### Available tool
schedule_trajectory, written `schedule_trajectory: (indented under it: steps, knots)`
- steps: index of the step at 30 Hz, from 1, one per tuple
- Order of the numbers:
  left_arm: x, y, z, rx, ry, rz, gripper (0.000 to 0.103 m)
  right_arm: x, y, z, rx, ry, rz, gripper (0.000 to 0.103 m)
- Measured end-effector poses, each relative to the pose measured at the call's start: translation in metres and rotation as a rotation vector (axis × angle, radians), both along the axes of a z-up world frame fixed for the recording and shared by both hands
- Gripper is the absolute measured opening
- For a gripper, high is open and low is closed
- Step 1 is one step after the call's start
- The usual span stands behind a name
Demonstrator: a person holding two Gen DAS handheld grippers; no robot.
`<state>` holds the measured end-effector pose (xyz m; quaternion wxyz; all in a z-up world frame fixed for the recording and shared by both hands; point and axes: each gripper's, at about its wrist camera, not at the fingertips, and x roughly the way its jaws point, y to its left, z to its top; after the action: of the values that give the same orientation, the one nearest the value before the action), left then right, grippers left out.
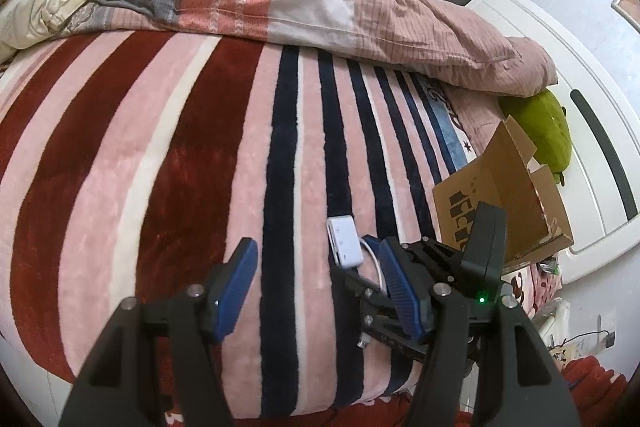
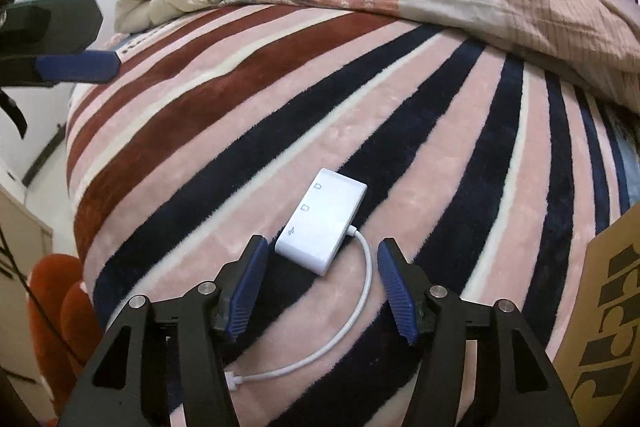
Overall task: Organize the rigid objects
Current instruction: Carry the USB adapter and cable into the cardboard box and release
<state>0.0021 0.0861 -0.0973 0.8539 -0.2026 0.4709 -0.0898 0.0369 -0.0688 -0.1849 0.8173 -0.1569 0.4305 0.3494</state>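
Here, at the left, the left gripper [image 1: 316, 259] hangs released over the plush blanket striped in red, pink, white and navy [image 1: 168, 155], its blue ribbed pads wide apart and empty. Toward the middle, the small white rectangular plastic adapter hub [image 2: 321, 221] lies flat on that blanket, its thin white cable [image 2: 352, 323] curling back between the spread, released pads of the right gripper [image 2: 323, 259], just short of the hub. At the right stands an open brown cardboard box [image 1: 508, 187], near the hub.
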Motion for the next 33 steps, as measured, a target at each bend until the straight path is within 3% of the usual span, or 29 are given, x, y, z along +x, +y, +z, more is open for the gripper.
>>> schedule_trajectory:
  steps: [6, 14, 17, 20, 24, 33]
  knots:
    - [0.0, -0.005, 0.007, -0.013, -0.014, -0.022, 0.06, 0.0, -0.002, 0.018, 0.049, -0.023, 0.019, 0.039]
    - [0.003, -0.029, 0.041, -0.06, -0.095, -0.121, 0.058, -0.014, -0.007, 0.096, 0.22, -0.093, 0.118, 0.039]
    - [0.011, -0.039, 0.061, -0.069, -0.126, -0.159, 0.05, -0.018, -0.012, 0.126, 0.278, -0.121, 0.141, 0.039]
    - [0.023, -0.05, 0.082, -0.075, -0.145, -0.195, 0.035, -0.016, -0.02, 0.151, 0.324, -0.142, 0.148, 0.039]
    - [0.044, -0.074, 0.107, -0.045, -0.177, -0.261, 0.02, -0.011, -0.039, 0.174, 0.338, -0.202, 0.116, 0.039]
    - [0.103, -0.17, 0.126, -0.029, -0.17, -0.441, 0.02, 0.024, -0.128, 0.196, 0.349, -0.229, -0.079, 0.039]
